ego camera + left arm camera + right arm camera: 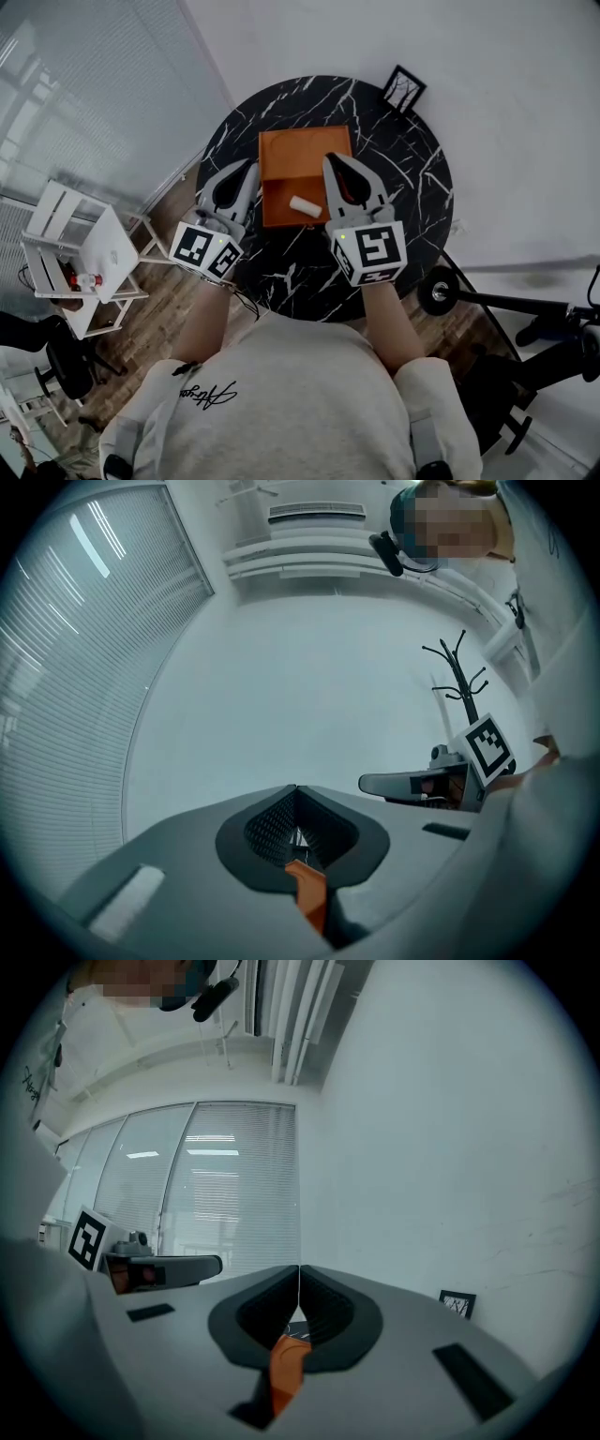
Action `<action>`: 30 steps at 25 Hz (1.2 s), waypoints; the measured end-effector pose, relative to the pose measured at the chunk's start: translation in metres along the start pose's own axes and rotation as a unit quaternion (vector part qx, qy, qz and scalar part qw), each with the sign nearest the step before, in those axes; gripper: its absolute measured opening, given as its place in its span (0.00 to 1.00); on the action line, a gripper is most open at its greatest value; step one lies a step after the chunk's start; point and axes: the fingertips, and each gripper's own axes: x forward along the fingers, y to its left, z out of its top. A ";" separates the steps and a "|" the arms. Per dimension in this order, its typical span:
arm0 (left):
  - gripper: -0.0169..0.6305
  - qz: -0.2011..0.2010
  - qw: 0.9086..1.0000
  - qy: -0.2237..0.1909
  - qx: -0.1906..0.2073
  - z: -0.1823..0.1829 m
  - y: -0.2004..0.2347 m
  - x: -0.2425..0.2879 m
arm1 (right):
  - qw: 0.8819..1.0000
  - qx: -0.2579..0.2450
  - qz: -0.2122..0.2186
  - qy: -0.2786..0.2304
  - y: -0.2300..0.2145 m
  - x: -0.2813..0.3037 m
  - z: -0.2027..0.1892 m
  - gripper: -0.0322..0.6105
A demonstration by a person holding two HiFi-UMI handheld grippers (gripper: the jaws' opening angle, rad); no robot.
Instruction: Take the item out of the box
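Note:
An open orange box (305,150) lies in the middle of a round black marble table (412,178). A small white roll, the item (303,204), rests in the box's near half. My left gripper (249,167) hovers just left of the box, its jaws shut and empty. My right gripper (335,160) is over the box's right edge, just right of the item, and is also shut with nothing held. In the left gripper view the left gripper (296,789) has its tips together against a bare wall. The right gripper (299,1267) in its own view is closed too.
A small black picture frame (404,89) stands at the table's far edge. A white shelf cart (80,253) sits on the wood floor to the left. A black wheel and bar (439,291) lie at the right. A coat stand (461,682) rises by the wall.

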 end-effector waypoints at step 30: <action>0.03 0.003 1.000 0.002 0.002 -0.002 -0.009 0.019 | 0.998 -0.022 0.063 -0.015 -0.004 0.003 0.008 0.07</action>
